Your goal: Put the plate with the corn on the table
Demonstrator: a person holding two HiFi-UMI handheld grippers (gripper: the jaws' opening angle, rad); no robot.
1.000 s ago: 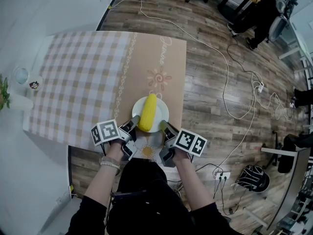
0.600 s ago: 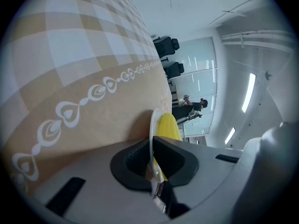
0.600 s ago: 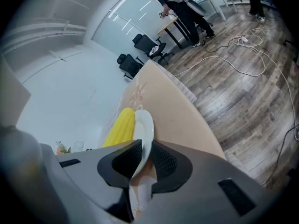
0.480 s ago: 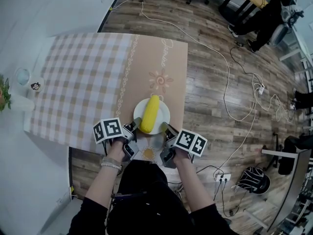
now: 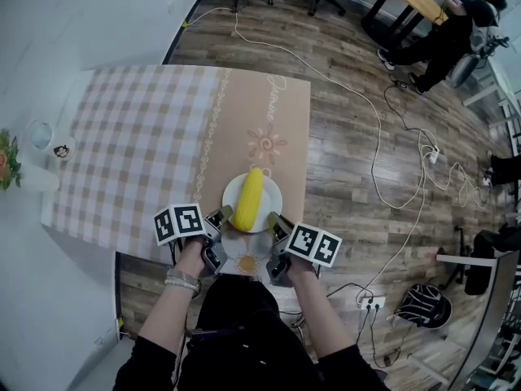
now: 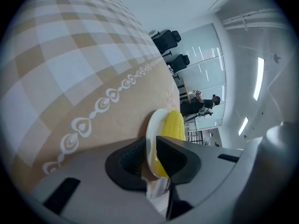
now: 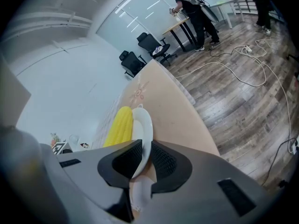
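A white plate carries a yellow corn cob that lies lengthwise on it, low over the near right part of the table; contact with the cloth cannot be told. My left gripper is shut on the plate's near left rim, and the rim stands between its pads with the corn just beyond. My right gripper is shut on the near right rim, beside the corn; its jaws have just been closing a little tighter on the rim.
The table wears a checked cloth with a tan border and a sun motif. A small glass and a potted plant stand on a white ledge at its far left. Cables run over the wood floor on the right, and a person stands at a desk far off.
Both grippers keep their hold on the plate at the same spot on the table. The left gripper has tilted slightly.
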